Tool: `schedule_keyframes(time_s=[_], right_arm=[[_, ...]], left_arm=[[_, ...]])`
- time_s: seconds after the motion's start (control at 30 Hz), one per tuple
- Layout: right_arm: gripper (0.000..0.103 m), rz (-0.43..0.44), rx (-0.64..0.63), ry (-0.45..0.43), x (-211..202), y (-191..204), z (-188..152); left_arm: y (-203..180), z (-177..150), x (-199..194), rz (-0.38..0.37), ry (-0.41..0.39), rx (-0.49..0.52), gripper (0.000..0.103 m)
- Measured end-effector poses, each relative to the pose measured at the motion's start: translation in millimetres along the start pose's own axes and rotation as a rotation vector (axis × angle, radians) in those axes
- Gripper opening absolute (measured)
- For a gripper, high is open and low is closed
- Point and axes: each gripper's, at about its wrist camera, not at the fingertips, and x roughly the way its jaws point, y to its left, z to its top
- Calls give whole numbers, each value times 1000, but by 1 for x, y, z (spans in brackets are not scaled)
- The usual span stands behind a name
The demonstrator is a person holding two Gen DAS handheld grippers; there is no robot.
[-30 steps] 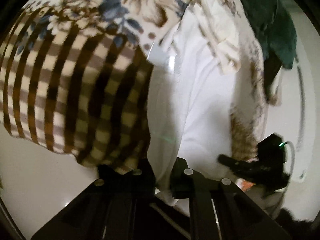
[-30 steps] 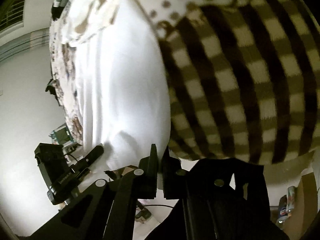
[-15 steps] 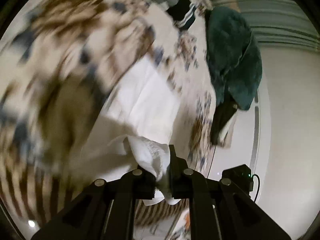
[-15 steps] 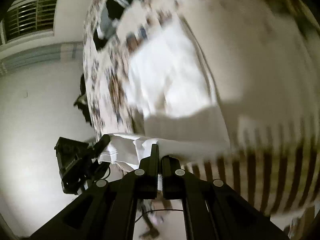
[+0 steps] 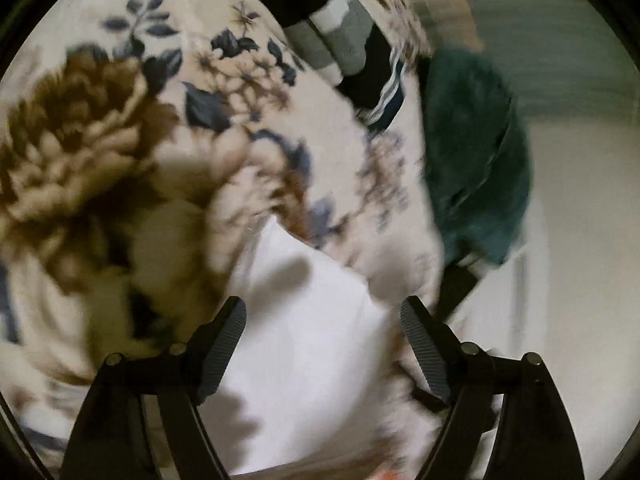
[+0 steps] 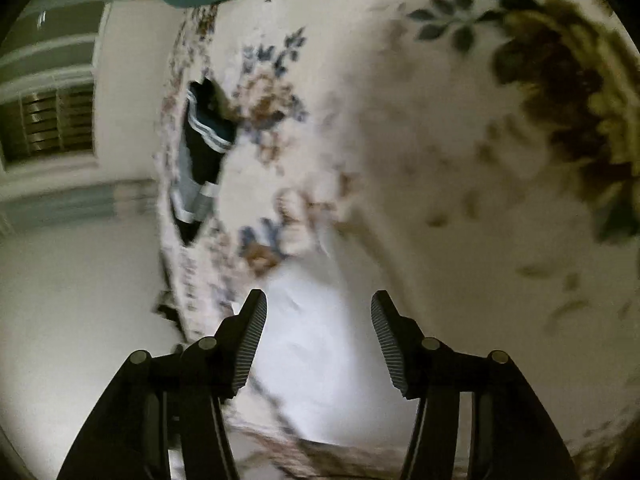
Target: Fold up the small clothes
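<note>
A white garment [image 5: 304,344] lies on the floral bedspread [image 5: 120,128], just beyond and under my left gripper [image 5: 322,320], which is open and empty above it. In the right wrist view the same white garment [image 6: 316,340] lies between the fingers of my right gripper [image 6: 318,312], which is also open and holds nothing. Both views are blurred by motion.
A pile of black, grey and striped clothes [image 5: 340,36] lies at the far side of the bed; it also shows in the right wrist view [image 6: 204,148]. A dark green cloth [image 5: 476,160] hangs over the bed edge. White floor [image 6: 80,300] lies beside the bed.
Both grippers were shut on the white garment's edge and carried it forward over the bed. Now both have opened and let it go; the garment lies on the bedspread.
</note>
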Motion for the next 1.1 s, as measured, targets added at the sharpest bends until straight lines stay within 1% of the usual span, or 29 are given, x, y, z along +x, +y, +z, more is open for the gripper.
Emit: schedule_keyframes(time_s=[0.07, 0.1, 0.17, 0.2, 0.27, 0.3, 0.33, 0.37, 0.4, 0.43, 0.47, 0.5, 0.53, 0.57, 0.6, 0.63, 0.67, 0.7, 0.73, 0.77, 0.8, 0.9, 0.93, 1.0, 1.03, 1.07, 1.1], right_arm=[[57, -70, -85, 30, 9, 2, -7], [57, -99, -130, 45, 16, 5, -10], [57, -124, -169, 70, 31, 5, -10], [57, -119, -168, 80, 39, 5, -9], [57, -80, -147, 89, 49, 2, -5], [52, -51, -141, 83, 55, 5, 1], [29, -31, -147, 74, 60, 8, 5], [15, -32, -152, 74, 64, 11, 10], [3, -43, -152, 66, 66, 13, 14], [2, -57, -145, 49, 67, 14, 20], [2, -106, -134, 29, 67, 13, 26], [2, -131, -117, 18, 66, 10, 32], [2, -131, -98, 21, 65, 7, 37], [2, -123, -72, 43, 64, 3, 42], [3, -103, -48, 84, 64, -1, 45], [5, -86, -33, 118, 61, -3, 46], [9, -81, -37, 135, 58, -5, 46], [25, -71, -56, 148, 50, -6, 44], [45, -57, -75, 155, 42, -8, 40], [52, -46, -84, 164, 37, -11, 35], [56, -27, -89, 184, 33, -16, 28], [56, 5, -74, 295, 35, -39, -4], [56, 7, -67, 323, 38, -45, -13], [56, 10, -39, 403, 54, -59, -34], [56, 17, -27, 426, 60, -64, -41], [53, 36, -4, 448, 65, -69, -49], [32, 76, 26, 463, 68, -73, -56]], left_arm=[[-5, -7, 9, 98, 50, 95, 79], [-5, -10, 16, 136, 75, 123, 79], [-4, -7, 30, 184, 105, 147, 79], [-4, -3, 39, 198, 106, 155, 79], [-7, 7, 55, 215, 101, 174, 76], [-11, 14, 62, 214, 92, 190, 69], [-16, 20, 68, 201, 81, 210, 40], [-19, 24, 72, 208, 87, 221, 24], [-23, 28, 78, 240, 102, 233, 13], [-25, 30, 79, 248, 99, 237, 13], [-27, 33, 79, 261, 92, 246, 13], [-27, 38, 81, 298, 87, 254, 13], [-24, 42, 81, 321, 89, 245, 13], [-20, 46, 77, 321, 99, 202, 14], [-19, 48, 74, 306, 105, 173, 17], [-18, 47, 62, 269, 103, 143, 34], [-19, 43, 49, 245, 93, 137, 49], [-20, 35, 37, 230, 82, 135, 74], [-19, 27, 27, 218, 75, 127, 77], [-16, 16, 19, 206, 77, 109, 77], [-6, -2, 13, 206, 95, 73, 77], [18, -42, 15, 198, 130, -8, 76], [25, -53, 18, 193, 138, -29, 75], [38, -76, 26, 167, 131, -67, 72], [41, -83, 30, 144, 126, -76, 52], [40, -89, 33, 117, 124, -76, 36], [37, -91, 34, 121, 121, -67, 28]])
